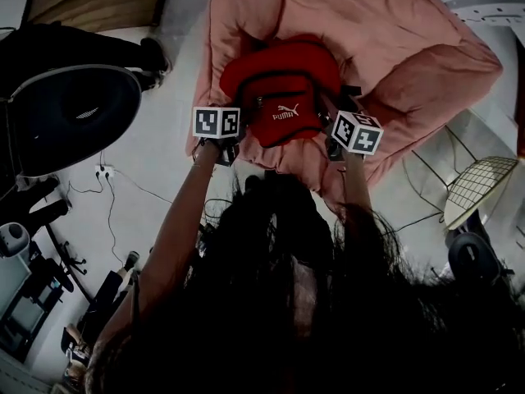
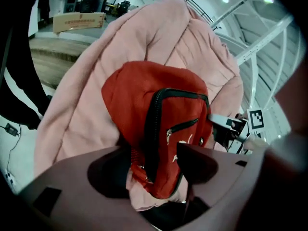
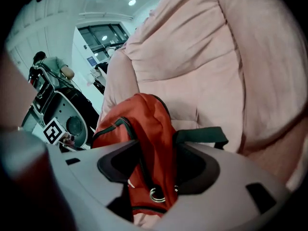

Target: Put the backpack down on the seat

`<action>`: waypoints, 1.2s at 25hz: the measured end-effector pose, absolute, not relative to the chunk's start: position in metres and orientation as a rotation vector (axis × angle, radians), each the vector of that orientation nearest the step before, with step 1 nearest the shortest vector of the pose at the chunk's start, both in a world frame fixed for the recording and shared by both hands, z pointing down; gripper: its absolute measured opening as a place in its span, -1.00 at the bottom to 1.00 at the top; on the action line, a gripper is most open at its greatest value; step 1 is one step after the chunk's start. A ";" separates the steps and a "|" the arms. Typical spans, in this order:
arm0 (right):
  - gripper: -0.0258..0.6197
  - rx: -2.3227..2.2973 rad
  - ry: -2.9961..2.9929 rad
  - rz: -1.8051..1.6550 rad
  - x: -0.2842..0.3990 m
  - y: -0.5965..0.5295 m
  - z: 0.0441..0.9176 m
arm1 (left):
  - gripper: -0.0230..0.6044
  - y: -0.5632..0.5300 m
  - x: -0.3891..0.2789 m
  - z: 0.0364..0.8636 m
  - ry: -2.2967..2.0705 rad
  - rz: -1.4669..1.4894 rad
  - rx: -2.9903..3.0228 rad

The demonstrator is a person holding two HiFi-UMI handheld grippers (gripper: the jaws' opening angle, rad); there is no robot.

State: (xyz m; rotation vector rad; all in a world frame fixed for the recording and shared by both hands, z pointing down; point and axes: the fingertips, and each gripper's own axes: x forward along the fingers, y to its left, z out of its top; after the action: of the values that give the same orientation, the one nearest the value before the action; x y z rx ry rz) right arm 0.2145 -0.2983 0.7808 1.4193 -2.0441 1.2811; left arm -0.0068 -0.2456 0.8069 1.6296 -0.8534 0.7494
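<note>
Our left gripper [image 2: 154, 170] is released: its jaws stand wide apart, with the lower corner of the red backpack [image 1: 283, 97] loose between them. Our right gripper [image 3: 156, 170] is released too, jaws apart around the bag's side and a small metal ring [image 3: 158, 194]. A dark strap [image 3: 202, 134] crosses at its 1 o'clock. In the head view the left gripper sits at the backpack's 8 o'clock and the right at its 4 o'clock. The backpack rests on the pink cushioned seat [image 1: 394, 48], its front pocket with the white logo facing us, and the padding spreads beyond it from 10 to 2 o'clock. A white wire frame [image 1: 480, 185] stands at the seat's 4 o'clock.
</note>
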 end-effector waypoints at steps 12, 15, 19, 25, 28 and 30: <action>-0.22 1.460 -2.190 0.996 0.189 -0.221 0.657 | 0.00 -0.192 -0.038 0.651 -0.960 0.294 1.817; -0.23 1.475 -2.243 0.929 0.170 -0.191 0.617 | 0.00 -0.164 -0.045 0.605 -0.954 0.208 1.906; -0.23 1.488 -2.347 0.900 0.137 -0.144 0.566 | 0.00 -0.119 -0.060 0.545 -0.975 0.148 2.036; -0.24 1.518 -2.478 0.842 0.077 -0.069 0.504 | -0.09 -0.033 -0.101 0.493 -0.984 0.065 2.194; -0.41 1.534 -2.498 0.806 0.050 -0.032 0.486 | -0.34 0.005 -0.128 0.487 -1.014 0.053 2.213; -0.51 1.522 -2.505 0.781 0.033 -0.007 0.478 | -0.44 0.026 -0.140 0.484 -1.025 0.048 2.217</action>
State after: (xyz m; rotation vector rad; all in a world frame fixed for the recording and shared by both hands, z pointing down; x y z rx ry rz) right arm 0.0330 -0.0069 0.4775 1.5218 -2.5048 0.7807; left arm -0.1399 0.0265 0.4837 2.2168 -1.0246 0.0485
